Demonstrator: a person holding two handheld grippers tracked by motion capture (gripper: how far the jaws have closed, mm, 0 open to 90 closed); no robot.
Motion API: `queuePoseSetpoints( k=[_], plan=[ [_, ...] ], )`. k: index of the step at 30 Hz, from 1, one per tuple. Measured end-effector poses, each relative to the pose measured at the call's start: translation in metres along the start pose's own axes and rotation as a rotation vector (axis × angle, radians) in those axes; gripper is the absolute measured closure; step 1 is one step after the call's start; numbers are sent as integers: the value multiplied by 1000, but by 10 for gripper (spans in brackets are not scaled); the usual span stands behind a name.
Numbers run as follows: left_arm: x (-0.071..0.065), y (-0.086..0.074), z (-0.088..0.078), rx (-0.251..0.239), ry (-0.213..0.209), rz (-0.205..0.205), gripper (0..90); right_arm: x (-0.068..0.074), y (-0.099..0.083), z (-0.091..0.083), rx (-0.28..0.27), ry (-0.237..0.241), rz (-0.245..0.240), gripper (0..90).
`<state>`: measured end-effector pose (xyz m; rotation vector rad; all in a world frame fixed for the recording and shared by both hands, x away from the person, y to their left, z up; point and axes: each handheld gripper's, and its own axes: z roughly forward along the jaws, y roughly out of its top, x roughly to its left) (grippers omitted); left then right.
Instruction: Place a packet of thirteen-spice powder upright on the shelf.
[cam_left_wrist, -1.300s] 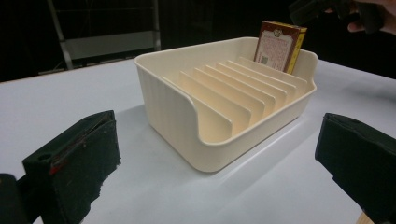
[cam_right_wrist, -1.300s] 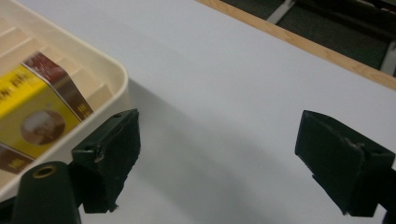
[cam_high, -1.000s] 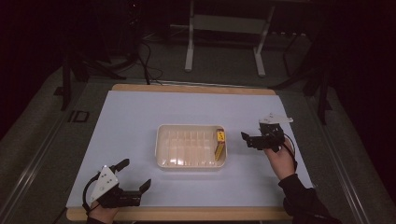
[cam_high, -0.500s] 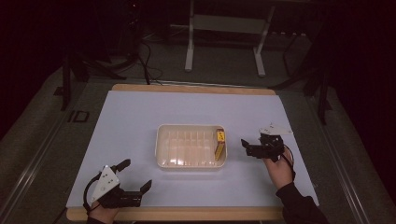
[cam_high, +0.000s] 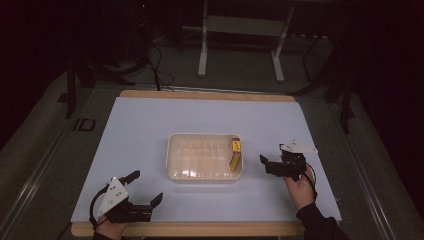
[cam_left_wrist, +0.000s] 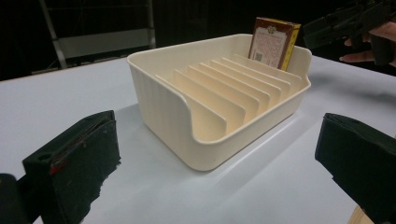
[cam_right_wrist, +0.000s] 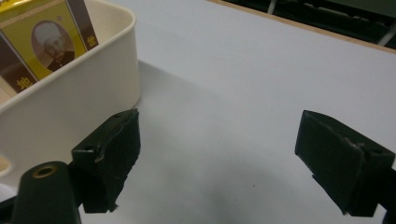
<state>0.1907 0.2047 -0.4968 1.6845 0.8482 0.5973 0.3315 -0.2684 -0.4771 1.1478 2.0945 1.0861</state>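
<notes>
One yellow-and-brown card box (cam_right_wrist: 44, 39) (portrait and Chinese characters, unreadable), upright in the end slot of one cream slotted tray (cam_high: 200, 176); left gripper (cam_high: 144, 191) and right gripper (cam_high: 266, 163), both wide open, empty

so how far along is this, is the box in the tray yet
Done: the yellow box stands on edge in the end slot of the cream tray. In hand: nothing; the right hand-held gripper sits open beside the tray, the left hand-held gripper open near the table's front edge. The other slots are empty.
</notes>
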Motion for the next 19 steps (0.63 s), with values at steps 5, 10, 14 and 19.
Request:
queuePoseSetpoints(
  k=[5,10,14,19],
  plan=[
    [0,0,1,5,0,1,0,-3,-1,1,-17,6,13,141],
    [0,0,1,7,0,1,0,-3,-2,3,-21,26,17,141],
    [0,0,1,8,0,2,0,-4,-1,3,-32,49,22,141],
    [0,0,1,8,1,2,0,-4,-1,3,-29,50,19,141]
  ],
)
